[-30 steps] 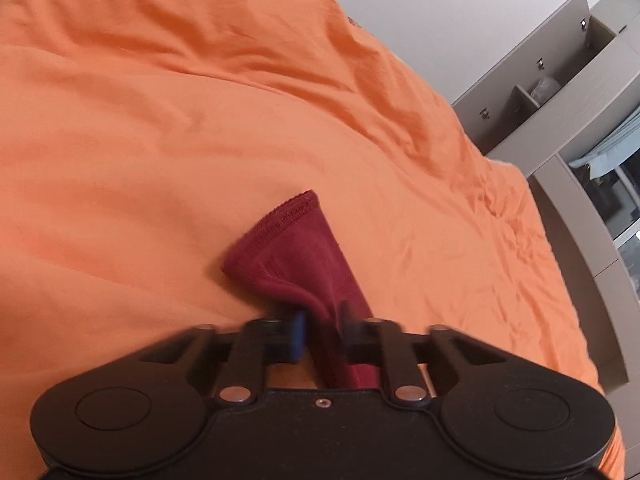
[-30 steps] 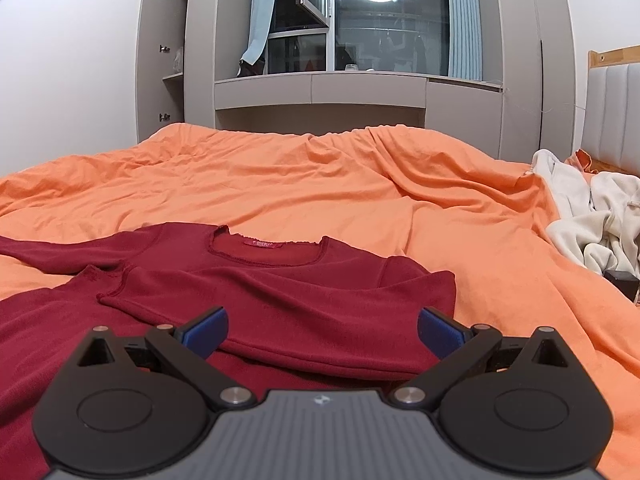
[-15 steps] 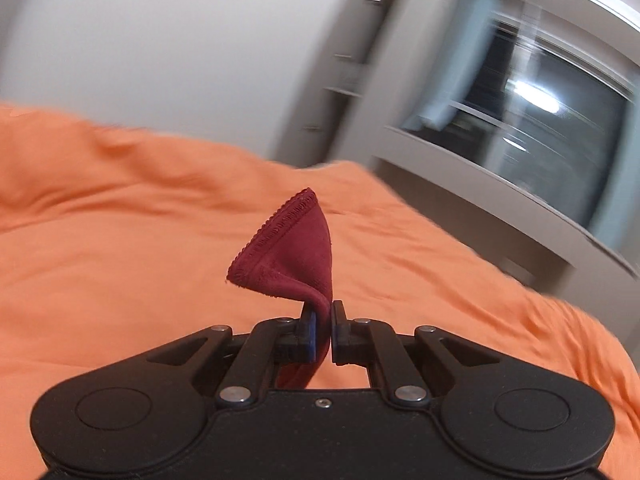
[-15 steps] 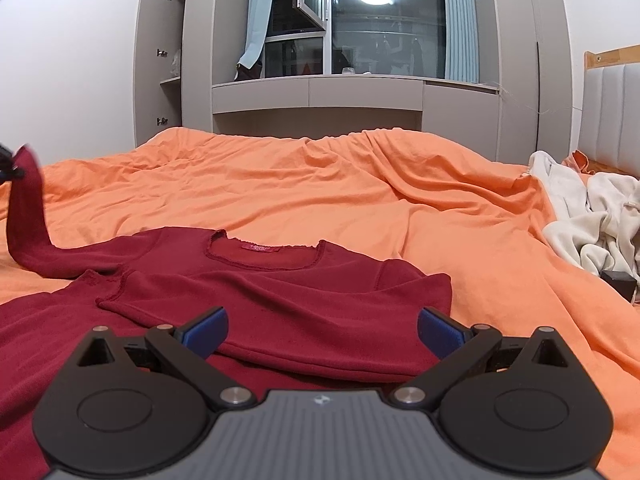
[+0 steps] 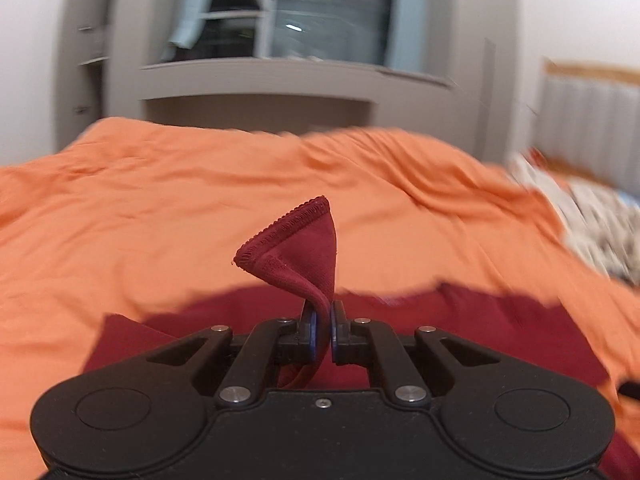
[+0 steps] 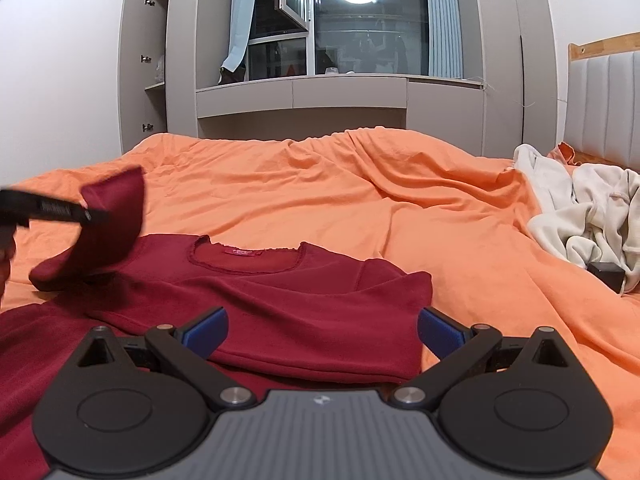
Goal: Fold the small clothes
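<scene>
- Where the room fills both views, an orange bed cover (image 6: 304,184) spreads across the bed, with grey cupboards (image 6: 508,60) and a dark window (image 6: 360,20) behind it.
- A dark red top (image 6: 280,296) lies flat on the cover, neckline away from the right wrist camera, with its right sleeve folded across the chest.
- A heap of cream clothes (image 6: 580,220) sits at the bed's right edge, well apart from the top.
- The right gripper (image 6: 322,330) hovers low over the top's near hem, its blue fingers (image 6: 204,328) spread wide and empty.
- The left gripper (image 5: 323,320) has its fingers pinched tight on the left sleeve's cuff (image 5: 296,240), lifted above the top's left shoulder.
</scene>
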`<state>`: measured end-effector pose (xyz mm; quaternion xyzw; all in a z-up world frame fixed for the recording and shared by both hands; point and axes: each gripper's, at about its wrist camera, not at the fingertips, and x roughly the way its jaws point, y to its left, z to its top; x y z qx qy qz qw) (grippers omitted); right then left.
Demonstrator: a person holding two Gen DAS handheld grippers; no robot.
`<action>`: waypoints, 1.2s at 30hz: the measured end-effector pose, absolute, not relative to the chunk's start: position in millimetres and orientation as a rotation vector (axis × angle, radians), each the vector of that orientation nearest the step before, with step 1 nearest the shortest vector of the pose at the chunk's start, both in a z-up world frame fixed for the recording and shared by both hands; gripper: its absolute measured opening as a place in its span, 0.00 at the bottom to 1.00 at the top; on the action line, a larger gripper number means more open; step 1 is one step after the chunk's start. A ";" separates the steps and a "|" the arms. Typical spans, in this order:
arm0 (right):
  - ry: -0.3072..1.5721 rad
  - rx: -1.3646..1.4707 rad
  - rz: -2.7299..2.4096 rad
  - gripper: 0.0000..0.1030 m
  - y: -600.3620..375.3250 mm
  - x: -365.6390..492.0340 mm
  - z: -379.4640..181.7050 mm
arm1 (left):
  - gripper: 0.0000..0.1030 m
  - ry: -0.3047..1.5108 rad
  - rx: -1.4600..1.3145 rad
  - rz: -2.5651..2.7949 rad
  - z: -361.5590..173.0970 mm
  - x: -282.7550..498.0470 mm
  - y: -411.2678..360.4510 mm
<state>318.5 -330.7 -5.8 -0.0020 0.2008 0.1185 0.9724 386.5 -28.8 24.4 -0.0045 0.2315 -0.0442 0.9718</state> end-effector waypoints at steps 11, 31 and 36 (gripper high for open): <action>0.398 0.000 0.194 1.00 -336.9 321.0 -5.9 | 0.15 0.611 0.067 -0.302 -27.8 389.0 -73.0; 0.573 0.174 0.434 0.98 -304.3 375.9 -14.6 | 0.99 0.612 0.033 -0.092 2.5 354.1 5.3; 0.604 0.205 0.468 0.91 -282.2 387.4 -18.1 | 0.99 0.635 0.104 0.066 5.3 340.4 56.3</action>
